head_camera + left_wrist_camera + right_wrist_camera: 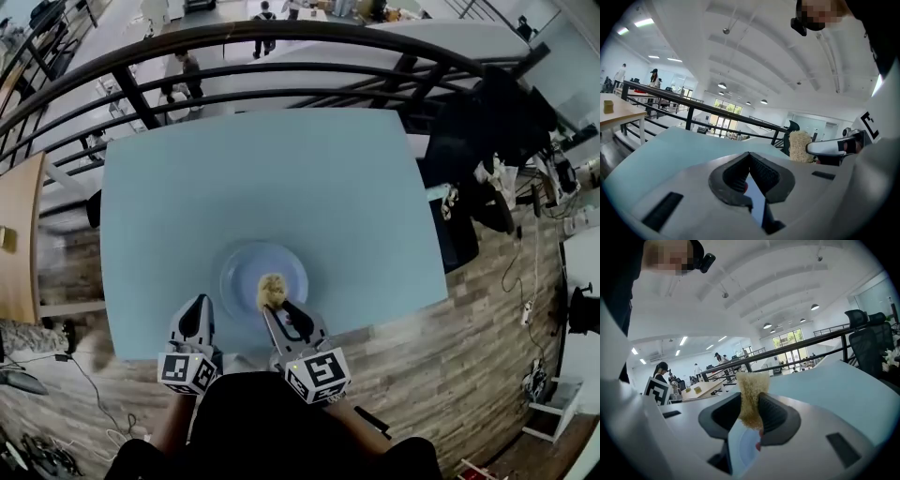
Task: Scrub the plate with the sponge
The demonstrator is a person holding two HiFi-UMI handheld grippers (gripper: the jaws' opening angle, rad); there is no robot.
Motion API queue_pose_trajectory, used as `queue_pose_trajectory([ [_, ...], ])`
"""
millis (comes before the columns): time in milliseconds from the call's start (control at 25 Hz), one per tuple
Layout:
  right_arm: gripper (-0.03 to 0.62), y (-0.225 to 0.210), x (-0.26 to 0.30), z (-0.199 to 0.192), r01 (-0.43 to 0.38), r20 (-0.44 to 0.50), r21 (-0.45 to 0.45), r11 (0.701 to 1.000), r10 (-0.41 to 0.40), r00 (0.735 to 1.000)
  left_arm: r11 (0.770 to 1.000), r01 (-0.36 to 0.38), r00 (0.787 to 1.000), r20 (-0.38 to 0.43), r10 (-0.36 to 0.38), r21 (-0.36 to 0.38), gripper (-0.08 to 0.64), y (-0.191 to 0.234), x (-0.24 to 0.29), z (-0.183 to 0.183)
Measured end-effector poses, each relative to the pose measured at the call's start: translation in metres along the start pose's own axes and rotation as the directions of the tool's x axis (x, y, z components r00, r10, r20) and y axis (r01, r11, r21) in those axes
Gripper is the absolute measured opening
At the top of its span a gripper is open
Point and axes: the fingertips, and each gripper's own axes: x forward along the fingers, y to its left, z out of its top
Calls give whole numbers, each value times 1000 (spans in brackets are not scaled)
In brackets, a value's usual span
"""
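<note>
- Head view: a round blue plate (240,269) is sitting on the pale blue desk (187,187), close to its near edge.
- The right gripper (275,302) is reaching in over the plate's near rim. It is pinching a yellowish sponge (272,289), which is lying on the near half of the plate.
- The left gripper (198,305) is pointing forward just beside the plate's left rim, apart from it.
- A black railing (281,70) is curving past the desk's far edge.
- Left gripper view: the left gripper (749,157) is showing its two dark jaws pressed together at the tips, with nothing caught between them.
- The desk (670,150) is stretching away ahead of it.
- Off to the right, the sponge (800,146) is standing up against one white finger (827,147) of the right gripper.
- Right gripper view: the right gripper (750,401) is clamping the sponge (751,385) between its jaws, and the sponge's ragged top is sticking up above them.
- A slice of the plate (745,444) is showing through the gap below the jaws.
- The left gripper's marker cube (657,391) is peeking in at the left.
</note>
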Motion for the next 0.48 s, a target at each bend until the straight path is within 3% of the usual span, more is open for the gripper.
queue_pose_trajectory([
  [480,117,-25,40,-40,-38,-107,20,999,40,993,998,-55,993,-104,52,-26,3,14,33,-44],
])
